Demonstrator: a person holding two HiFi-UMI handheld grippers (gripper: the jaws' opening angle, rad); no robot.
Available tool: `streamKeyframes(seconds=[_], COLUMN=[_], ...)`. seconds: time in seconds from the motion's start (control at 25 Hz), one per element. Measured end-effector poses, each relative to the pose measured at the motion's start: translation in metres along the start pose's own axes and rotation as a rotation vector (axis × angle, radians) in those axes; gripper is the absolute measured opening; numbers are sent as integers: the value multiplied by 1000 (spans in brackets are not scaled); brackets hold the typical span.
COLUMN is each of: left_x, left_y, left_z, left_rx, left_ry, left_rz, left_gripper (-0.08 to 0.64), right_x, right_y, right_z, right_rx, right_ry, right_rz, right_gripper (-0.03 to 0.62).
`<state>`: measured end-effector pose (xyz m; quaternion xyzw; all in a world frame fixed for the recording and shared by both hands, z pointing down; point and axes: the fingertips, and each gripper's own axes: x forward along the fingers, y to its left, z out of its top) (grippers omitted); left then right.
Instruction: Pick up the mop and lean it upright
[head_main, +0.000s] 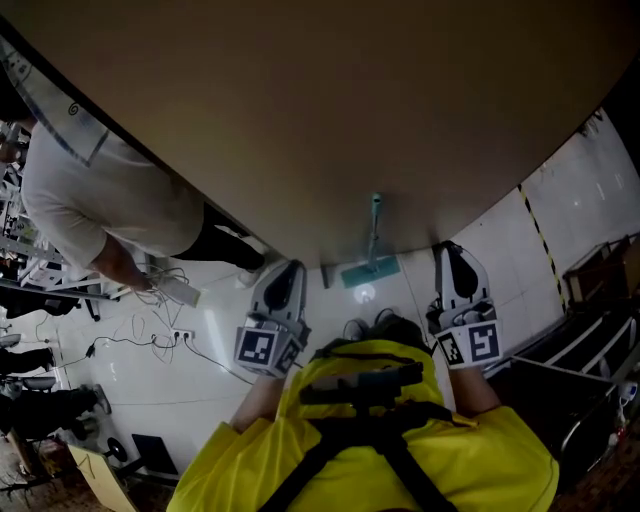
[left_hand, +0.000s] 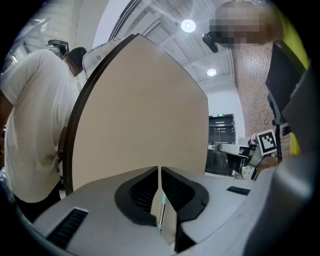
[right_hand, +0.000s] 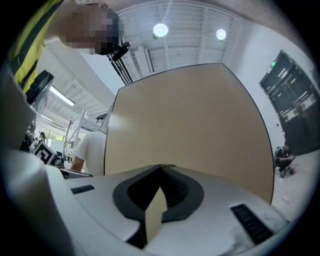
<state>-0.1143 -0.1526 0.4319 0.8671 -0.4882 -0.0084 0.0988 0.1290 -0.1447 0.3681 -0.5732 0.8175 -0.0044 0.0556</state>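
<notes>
Beige board (head_main: 300, 120); left gripper (head_main: 285, 270), right gripper (head_main: 450, 252) abreast

Readable text: none is showing anywhere. Marker cube (head_main: 262, 347) on the left gripper (head_main: 287, 266) and marker cube (head_main: 472, 343) on the right gripper (head_main: 448, 247) are displaying black-and-white square patterns only, no letters or digits. Green sign (left_hand: 218, 116) over the far doorway is glowing, too small to read.

The person holds 2 grippers out ahead, side by side and well apart, both pointing forward. The left gripper (head_main: 288, 268) has its jaws closed tip to tip, clamping nothing. The right gripper (head_main: 450, 250) likewise has its jaws pressed together, empty. The left forearm (head_main: 256, 400) and right forearm (head_main: 482, 392) reach forward beneath them.
</notes>
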Motion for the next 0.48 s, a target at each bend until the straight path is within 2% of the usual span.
streamKeyframes(seconds=[0.32,0.48], left_x=[-9,-8], left_y=[2,-3], left_z=[-1,-11], left_rx=[-4,-4], left_ry=[-20,13], left_rz=[37,28], left_gripper=[26,26], right_x=[3,0], right_y=[22,15], right_z=[-23,-17], right_rx=[74,41], right_ry=[59,53], right_rz=[68,71], right_gripper=[5,5])
